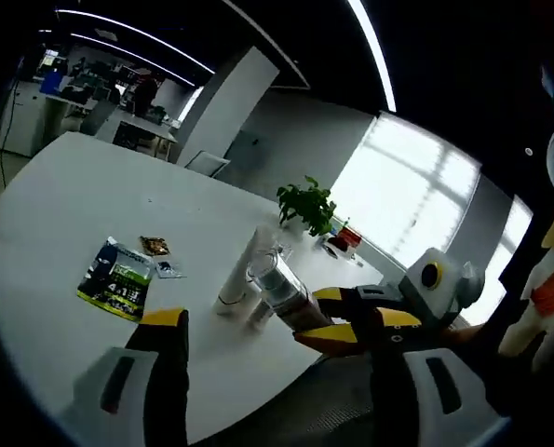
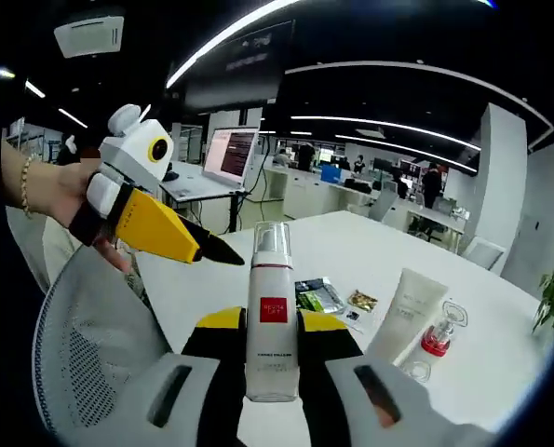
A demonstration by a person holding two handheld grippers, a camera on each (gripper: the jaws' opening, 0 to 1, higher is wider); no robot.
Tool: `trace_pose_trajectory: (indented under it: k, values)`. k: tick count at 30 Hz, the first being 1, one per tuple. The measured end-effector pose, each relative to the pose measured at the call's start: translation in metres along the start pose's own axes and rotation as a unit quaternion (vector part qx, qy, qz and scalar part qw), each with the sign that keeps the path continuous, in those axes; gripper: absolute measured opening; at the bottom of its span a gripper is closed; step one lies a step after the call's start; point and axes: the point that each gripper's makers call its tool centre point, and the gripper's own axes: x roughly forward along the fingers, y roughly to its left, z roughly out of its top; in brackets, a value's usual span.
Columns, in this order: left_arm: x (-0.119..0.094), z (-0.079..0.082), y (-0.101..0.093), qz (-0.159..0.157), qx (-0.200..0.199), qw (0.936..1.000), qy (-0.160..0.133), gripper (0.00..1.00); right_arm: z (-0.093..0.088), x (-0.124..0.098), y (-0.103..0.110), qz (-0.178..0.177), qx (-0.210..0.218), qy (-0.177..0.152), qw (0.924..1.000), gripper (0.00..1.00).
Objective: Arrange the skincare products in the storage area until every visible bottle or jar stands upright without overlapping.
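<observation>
- The right gripper (image 2: 272, 358) is clamped on a pump bottle (image 2: 273, 317) with a clear cap and a red label. The bottle stands upright between the jaws, lifted off the white table (image 2: 388, 247). The main risk is a slip: the smooth round body is pinched low, so a tilt of the hand could let it swing or drop.
- Ahead and to the right of that gripper sit a white tube (image 2: 409, 312) standing on its cap and a small clear bottle with red liquid (image 2: 437, 337), just beside each other. Setting the pump bottle down too near could knock the tube, which looks top-heavy, into its neighbour.
- Flat sachets (image 2: 325, 296) lie beyond the bottle on the table. Landing the base partly on one would likely leave it leaning.
- In the left gripper view, the left gripper (image 1: 267, 358) is empty with its jaws wide apart, and the right gripper (image 1: 370, 321) comes in from the right holding the pump bottle (image 1: 278, 289) close to the white tube (image 1: 239, 275).
- The left gripper (image 2: 169, 233) hovers up and left of the held bottle, its tip near the cap. A careless move could bump it.
- A green packet (image 1: 118, 277) lies left of the tube, well apart from the bottles.
</observation>
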Motion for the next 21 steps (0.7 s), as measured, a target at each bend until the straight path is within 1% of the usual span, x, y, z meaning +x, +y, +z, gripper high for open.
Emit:
trace_pose_trajectory:
  k: [1, 2, 3, 6, 8, 10, 12, 13, 14, 15, 17, 18, 20, 21]
  values:
    - [0.001, 0.001, 0.0, 0.0, -0.009, 1.0, -0.005, 0.69, 0.004, 0.001, 0.002, 0.002, -0.001, -0.005, 1.0, 0.2]
    - [0.002, 0.002, -0.002, -0.004, -0.027, 0.9995, -0.015, 0.68, 0.006, 0.002, 0.003, 0.001, -0.007, -0.007, 1.0, 0.2]
    - [0.003, 0.003, -0.002, -0.006, -0.033, 0.9992, -0.02, 0.65, 0.008, 0.003, 0.004, 0.001, -0.014, -0.008, 0.9999, 0.2]
    - [0.008, 0.011, -0.008, -0.02, -0.066, 0.9962, -0.054, 0.6, 0.013, 0.003, 0.006, 0.001, -0.026, -0.013, 0.9996, 0.2]
    - [0.011, 0.015, -0.012, -0.027, -0.083, 0.9937, -0.069, 0.58, 0.015, 0.003, 0.006, 0.0, -0.027, -0.016, 0.9995, 0.2]
    - [0.014, 0.015, -0.014, -0.031, -0.085, 0.9933, -0.071, 0.51, 0.015, 0.004, 0.007, 0.001, -0.031, -0.016, 0.9994, 0.2]
    - [0.018, 0.011, -0.015, -0.033, -0.079, 0.9941, -0.066, 0.45, 0.017, 0.004, 0.007, 0.002, -0.034, -0.019, 0.9992, 0.2]
    - [0.019, 0.006, -0.012, -0.028, -0.081, 0.9946, -0.058, 0.42, 0.018, 0.005, 0.007, 0.003, -0.035, -0.02, 0.9992, 0.2]
    - [0.02, 0.005, -0.01, -0.023, -0.086, 0.9943, -0.059, 0.4, 0.019, 0.005, 0.007, 0.003, -0.038, -0.022, 0.9991, 0.2]
    - [0.021, 0.005, -0.008, -0.022, -0.093, 0.9935, -0.063, 0.36, 0.02, 0.006, 0.007, 0.004, -0.04, -0.022, 0.9989, 0.2]
    - [0.021, 0.008, -0.01, -0.028, -0.106, 0.9912, -0.074, 0.3, 0.022, 0.006, 0.006, 0.003, -0.043, -0.023, 0.9988, 0.2]
    - [0.021, 0.011, -0.011, -0.034, -0.116, 0.9893, -0.082, 0.26, 0.022, 0.006, 0.006, 0.004, -0.045, -0.022, 0.9987, 0.2]
    - [0.021, 0.017, -0.011, -0.037, -0.128, 0.9863, -0.097, 0.2, 0.019, 0.007, 0.006, 0.004, -0.051, -0.019, 0.9985, 0.2]
    - [0.021, 0.017, -0.01, -0.034, -0.135, 0.9857, -0.096, 0.18, 0.018, 0.007, 0.005, 0.004, -0.052, -0.018, 0.9985, 0.2]
